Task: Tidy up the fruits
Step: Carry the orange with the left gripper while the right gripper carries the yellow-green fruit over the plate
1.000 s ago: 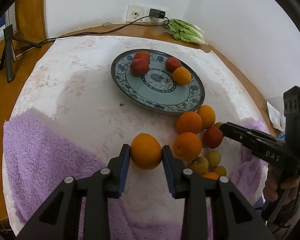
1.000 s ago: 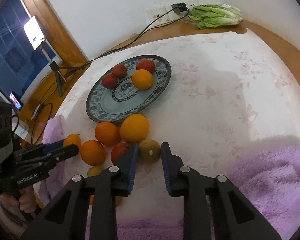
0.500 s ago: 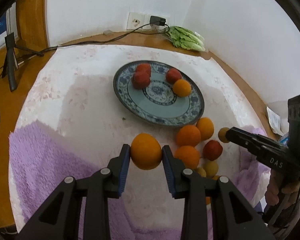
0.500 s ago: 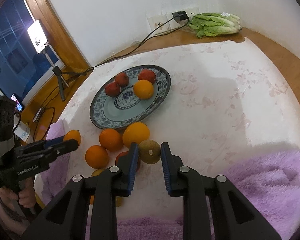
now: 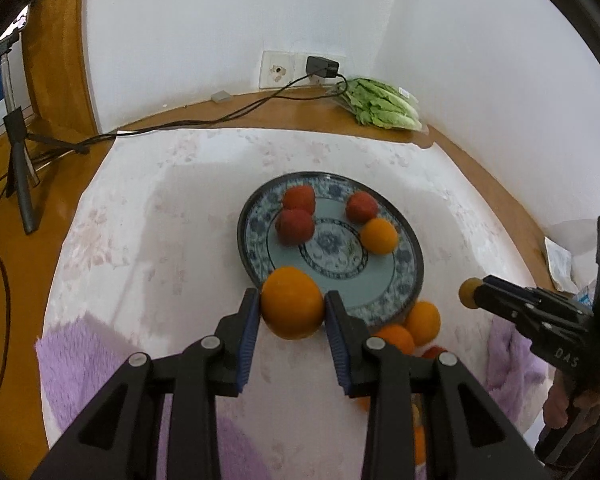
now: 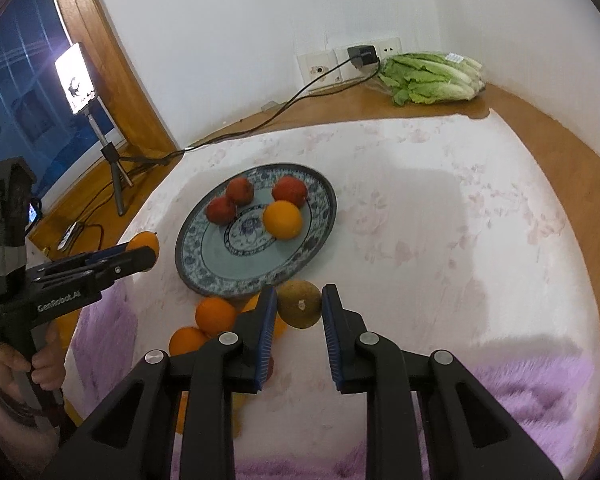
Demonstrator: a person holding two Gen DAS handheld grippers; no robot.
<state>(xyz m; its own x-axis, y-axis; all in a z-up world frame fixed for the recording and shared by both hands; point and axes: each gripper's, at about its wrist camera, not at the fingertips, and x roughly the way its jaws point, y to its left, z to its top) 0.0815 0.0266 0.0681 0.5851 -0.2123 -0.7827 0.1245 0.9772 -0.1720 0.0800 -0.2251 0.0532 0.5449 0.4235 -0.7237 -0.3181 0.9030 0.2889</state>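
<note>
Floral cloth [image 5: 172, 240], orange [image 5: 292, 306] in left gripper [image 5: 292, 312]

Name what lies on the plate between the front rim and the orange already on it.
Nothing: in both wrist views that stretch of the plate before the orange is bare.

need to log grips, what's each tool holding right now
left tool: shut on a round orange fruit.
right tool: shut on a brownish-green round fruit.
</note>
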